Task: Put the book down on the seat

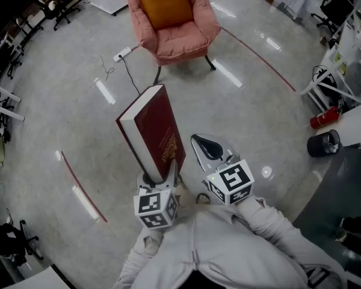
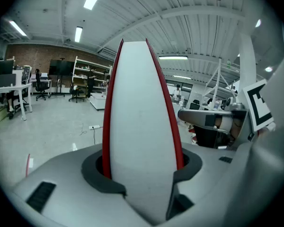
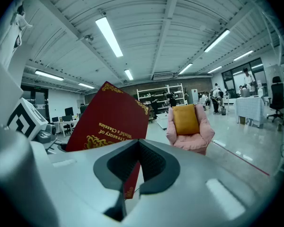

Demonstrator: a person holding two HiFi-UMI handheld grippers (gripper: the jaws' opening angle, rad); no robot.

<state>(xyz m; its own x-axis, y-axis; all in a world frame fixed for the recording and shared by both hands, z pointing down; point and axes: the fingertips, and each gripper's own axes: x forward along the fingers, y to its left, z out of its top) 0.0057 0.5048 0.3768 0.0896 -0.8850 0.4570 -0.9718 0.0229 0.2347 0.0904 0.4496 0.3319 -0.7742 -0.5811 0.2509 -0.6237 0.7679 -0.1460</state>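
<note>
A thick dark red book point(image 1: 153, 128) with gold lettering stands on end, leaning away, with my left gripper point(image 1: 162, 174) shut on its lower end. In the left gripper view its white page edge point(image 2: 142, 126) rises between the jaws of my left gripper point(image 2: 142, 174). Just to the right, my right gripper point(image 1: 206, 149) is shut with nothing in it. The right gripper view looks past my right gripper point(image 3: 135, 178) to the book's cover point(image 3: 109, 122). A pink armchair point(image 1: 183, 44) with an orange cushion point(image 1: 162, 2) stands farther off across the floor; the armchair point(image 3: 194, 138) is unoccupied.
A power strip with a cable point(image 1: 121, 54) lies on the floor left of the chair. Red tape lines point(image 1: 259, 56) cross the grey floor. A red fire extinguisher point(image 1: 323, 118) and a black bin point(image 1: 322, 143) sit at right by white desks. Office chairs point(image 1: 57, 8) stand at left.
</note>
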